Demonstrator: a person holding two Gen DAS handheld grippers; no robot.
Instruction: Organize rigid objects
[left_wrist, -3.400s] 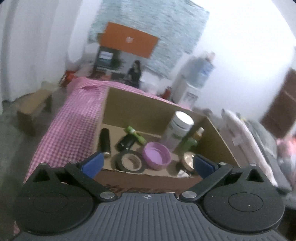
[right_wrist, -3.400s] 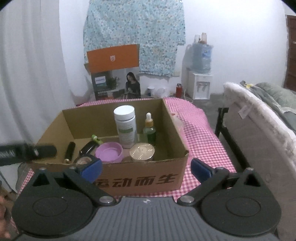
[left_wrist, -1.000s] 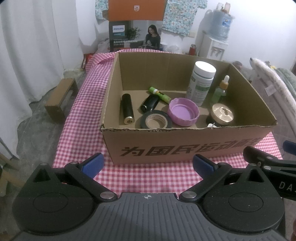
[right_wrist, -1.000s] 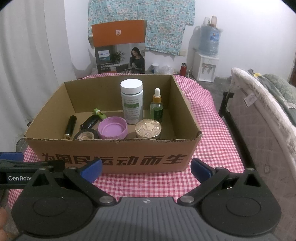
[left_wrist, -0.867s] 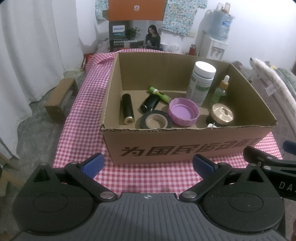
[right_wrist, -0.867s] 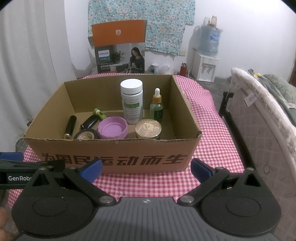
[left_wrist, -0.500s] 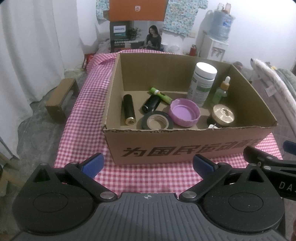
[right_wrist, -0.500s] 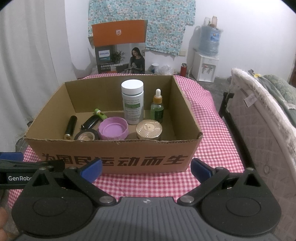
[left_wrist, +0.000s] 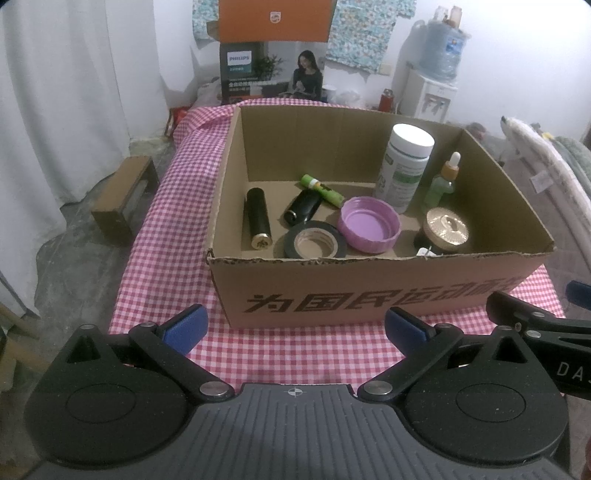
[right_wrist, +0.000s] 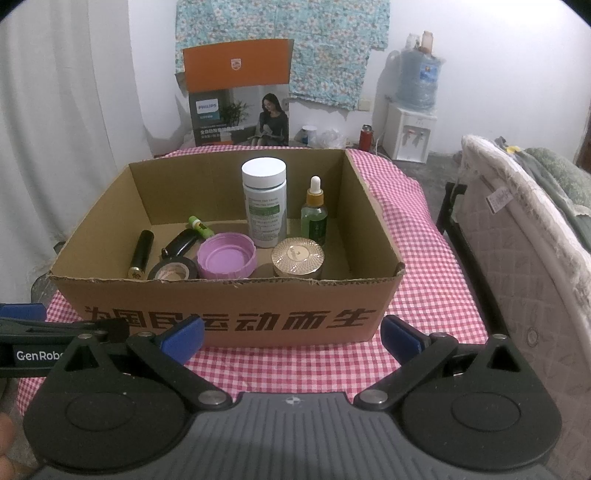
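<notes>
An open cardboard box (left_wrist: 369, 291) (right_wrist: 229, 314) stands on a pink checked tablecloth. Inside are a white bottle (left_wrist: 404, 168) (right_wrist: 264, 201), a green dropper bottle (left_wrist: 443, 181) (right_wrist: 314, 214), a purple lid (left_wrist: 369, 223) (right_wrist: 226, 260), a gold-lidded jar (left_wrist: 445, 230) (right_wrist: 297, 256), a black tape roll (left_wrist: 315, 242) (right_wrist: 171, 271), a black tube (left_wrist: 257, 218) (right_wrist: 141, 253), a short black cylinder (left_wrist: 302, 206) and a green stick (left_wrist: 321, 188). My left gripper (left_wrist: 295, 328) and right gripper (right_wrist: 291, 338) are both open and empty, in front of the box's near wall.
A Philips carton (right_wrist: 238, 94) stands behind the table. A water dispenser (right_wrist: 413, 110) is at the back right, a bed (right_wrist: 535, 236) on the right, a small wooden stool (left_wrist: 123, 194) on the floor at left.
Both grippers pulled back from the box since 3.4 s ago and the left one turned to face it squarely. Over the last second there is only a very slight shift.
</notes>
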